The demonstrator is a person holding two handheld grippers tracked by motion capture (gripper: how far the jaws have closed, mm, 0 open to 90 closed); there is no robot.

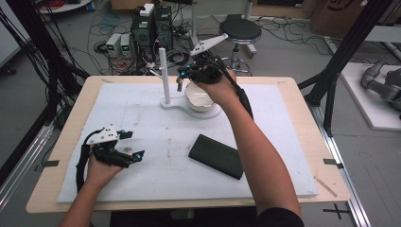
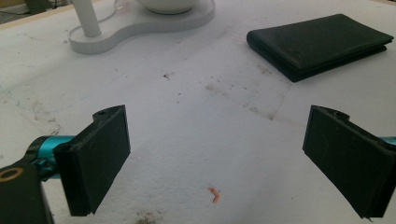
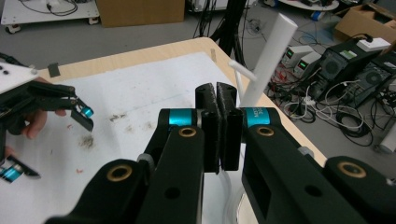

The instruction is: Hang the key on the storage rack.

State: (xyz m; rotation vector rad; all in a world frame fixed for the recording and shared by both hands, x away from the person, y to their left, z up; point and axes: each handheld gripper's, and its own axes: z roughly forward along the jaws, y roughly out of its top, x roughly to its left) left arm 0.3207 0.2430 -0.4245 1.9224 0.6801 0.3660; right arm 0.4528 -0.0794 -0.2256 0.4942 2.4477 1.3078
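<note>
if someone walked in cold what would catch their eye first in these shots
Probably the right gripper, jaws pressed together, held over the white bowl on its white stand with an upright post, at the far middle of the table. Next, the black wallet lying flat right of centre on the white mat. The left gripper rests wide open near the front left.

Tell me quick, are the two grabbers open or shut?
Left gripper: open, holding nothing, low over the white mat.
Right gripper: shut, jaws pressed together with nothing between them, above the bowl.
</note>
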